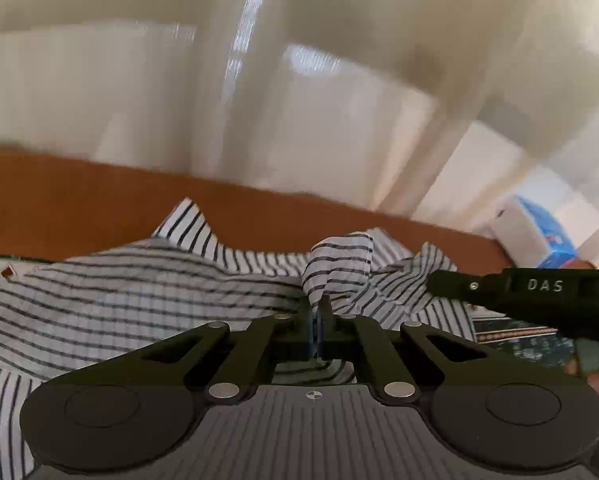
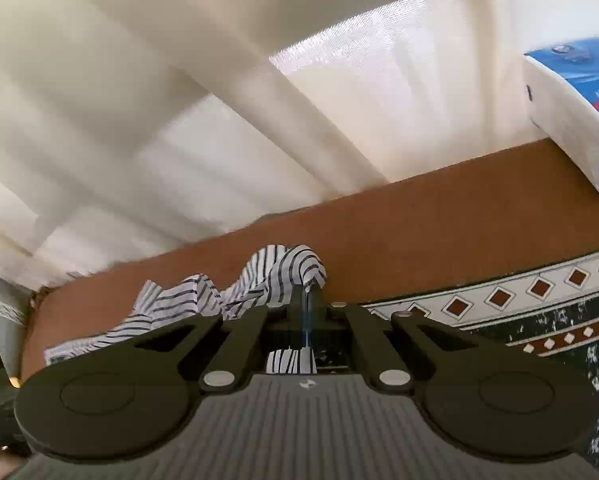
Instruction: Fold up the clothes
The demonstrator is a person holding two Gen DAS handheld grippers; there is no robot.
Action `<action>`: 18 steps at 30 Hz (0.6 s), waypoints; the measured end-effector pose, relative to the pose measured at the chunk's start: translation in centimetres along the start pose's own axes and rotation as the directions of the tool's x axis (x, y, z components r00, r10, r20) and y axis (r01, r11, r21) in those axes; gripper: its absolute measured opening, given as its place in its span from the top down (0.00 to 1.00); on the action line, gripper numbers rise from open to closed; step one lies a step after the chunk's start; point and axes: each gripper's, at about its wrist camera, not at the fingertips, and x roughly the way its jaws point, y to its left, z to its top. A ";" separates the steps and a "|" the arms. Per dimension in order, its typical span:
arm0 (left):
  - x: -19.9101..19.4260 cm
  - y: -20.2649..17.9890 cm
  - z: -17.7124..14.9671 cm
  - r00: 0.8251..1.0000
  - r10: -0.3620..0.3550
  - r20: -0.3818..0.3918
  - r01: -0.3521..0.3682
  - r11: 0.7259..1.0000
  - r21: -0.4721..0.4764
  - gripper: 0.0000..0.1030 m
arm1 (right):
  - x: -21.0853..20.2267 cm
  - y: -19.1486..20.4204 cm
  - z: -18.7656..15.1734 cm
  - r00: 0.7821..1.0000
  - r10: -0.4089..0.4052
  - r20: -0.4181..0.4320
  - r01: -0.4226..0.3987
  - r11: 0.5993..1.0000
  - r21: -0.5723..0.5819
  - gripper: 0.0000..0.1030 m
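A white shirt with dark stripes (image 1: 139,288) lies rumpled across a patterned cloth on a brown table. In the left wrist view my left gripper (image 1: 319,308) is shut on a raised fold of the shirt (image 1: 339,264), which stands up between its fingers. The black body of my right gripper (image 1: 539,292) shows at the right edge of that view. In the right wrist view my right gripper (image 2: 309,292) is shut on another bunched edge of the striped shirt (image 2: 283,268), with cloth draped over the fingertips and trailing left.
The brown table top (image 2: 419,248) runs behind the shirt, with pale curtains (image 1: 259,80) beyond. A blue and white tissue pack (image 2: 571,112) sits at the far right. A dark patterned cloth with a diamond border (image 2: 539,300) covers the table to the right.
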 end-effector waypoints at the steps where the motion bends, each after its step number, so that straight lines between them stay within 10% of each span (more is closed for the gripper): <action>1: 0.0 0.1 -0.1 1.000 0.005 0.003 -0.005 1.000 -0.009 0.77 | 0.2 -0.1 0.0 1.000 -0.018 -0.007 0.018 1.000 0.000 0.94; 3: -0.6 0.3 0.1 1.000 0.010 0.009 -0.010 1.000 -0.016 0.67 | 0.0 -0.3 -0.3 0.999 -0.037 0.001 0.037 0.999 0.011 0.94; 6: -2.2 0.7 0.5 1.000 0.010 0.022 -0.010 1.000 -0.013 0.54 | -2.2 -0.4 -0.9 0.998 -0.049 0.029 0.049 0.999 0.018 0.68; 18: -15.0 -1.0 -9.5 0.988 -0.113 -0.108 0.127 0.982 0.141 0.52 | -17.0 2.2 -14.9 0.990 -0.020 -0.136 -0.001 0.988 -0.151 0.68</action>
